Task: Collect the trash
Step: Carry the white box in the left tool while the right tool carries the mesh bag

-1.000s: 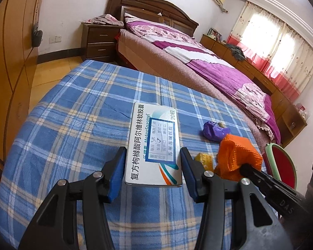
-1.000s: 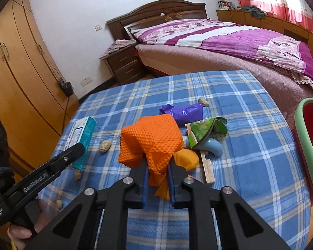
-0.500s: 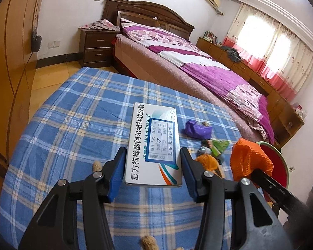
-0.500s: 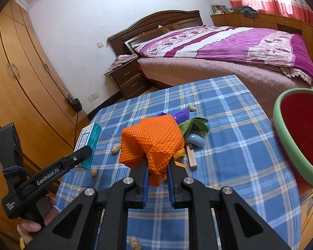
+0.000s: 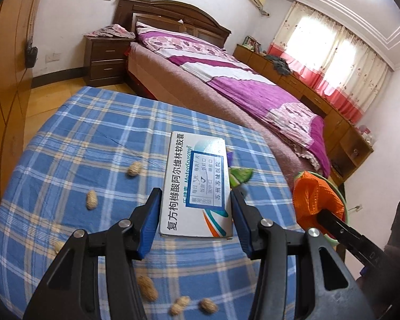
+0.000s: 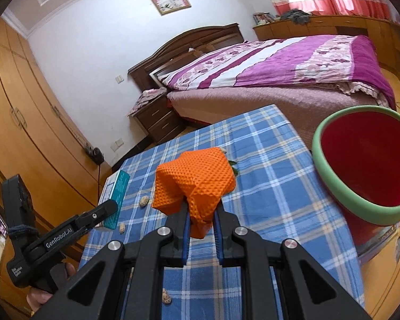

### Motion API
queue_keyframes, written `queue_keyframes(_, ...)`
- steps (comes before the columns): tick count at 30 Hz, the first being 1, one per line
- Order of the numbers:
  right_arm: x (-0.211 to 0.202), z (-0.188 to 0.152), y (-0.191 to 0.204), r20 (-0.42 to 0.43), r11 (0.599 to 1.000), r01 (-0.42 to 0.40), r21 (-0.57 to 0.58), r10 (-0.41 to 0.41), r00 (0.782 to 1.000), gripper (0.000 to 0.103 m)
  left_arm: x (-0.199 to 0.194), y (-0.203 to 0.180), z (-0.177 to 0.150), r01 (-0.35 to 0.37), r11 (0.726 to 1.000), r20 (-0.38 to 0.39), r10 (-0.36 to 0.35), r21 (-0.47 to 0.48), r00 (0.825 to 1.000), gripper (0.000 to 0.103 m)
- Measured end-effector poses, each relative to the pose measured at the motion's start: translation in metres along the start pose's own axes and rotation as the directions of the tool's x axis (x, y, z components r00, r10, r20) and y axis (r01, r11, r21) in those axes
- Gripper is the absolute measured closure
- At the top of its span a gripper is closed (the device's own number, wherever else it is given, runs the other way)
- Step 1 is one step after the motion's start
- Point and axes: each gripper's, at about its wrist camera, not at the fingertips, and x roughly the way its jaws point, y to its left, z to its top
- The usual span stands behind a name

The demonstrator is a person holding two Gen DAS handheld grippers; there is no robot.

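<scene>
Orange mesh cloth (image 6: 197, 184) bunches above the right gripper (image 6: 201, 222), whose blue-lined jaws are clamped on its lower fold, so the wad stands upward and away from the camera, clear of the table. The left gripper (image 5: 196, 222) grasps a white medicine box (image 5: 197, 184) by its long sides; the box's long axis runs straight out along the fingers, its printed face up and its far end tilted slightly up. Both grippers angle downward over the table, the left one at the far left in the right wrist view (a hand (image 6: 41, 297) shows under its handle). A red bin with a green rim (image 6: 360, 202) stands at the table's right edge, just beside the cloth. The blue plaid tablecloth (image 5: 80, 138) carries scattered peanuts (image 5: 92, 199) and a green wrapper (image 5: 241, 176). Beyond it stand a purple-covered bed (image 6: 280, 64) and wooden wardrobes (image 6: 26, 122).
</scene>
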Motion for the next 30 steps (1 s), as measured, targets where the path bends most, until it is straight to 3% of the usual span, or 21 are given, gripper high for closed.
queue_keyframes(10,-0.034,0.004,-0.024,0.072,0.998,0.028,0.049,-0.032,0.997,0.086,0.003,-0.039,-0.007,0.085,0.995,-0.039,-0.083,0.047,0.996,0.051)
queue_keyframes(18,-0.052,0.008,-0.049,0.109,0.994,0.084,0.076,-0.091,0.99,0.086,0.01,-0.074,-0.01,0.112,0.988,-0.059,-0.106,0.107,0.993,0.051)
queue_keyframes(30,-0.078,0.01,-0.104,0.162,0.965,0.205,0.162,-0.231,0.959,0.086,0.039,-0.145,-0.014,0.189,0.956,-0.122,-0.165,0.226,0.979,0.051)
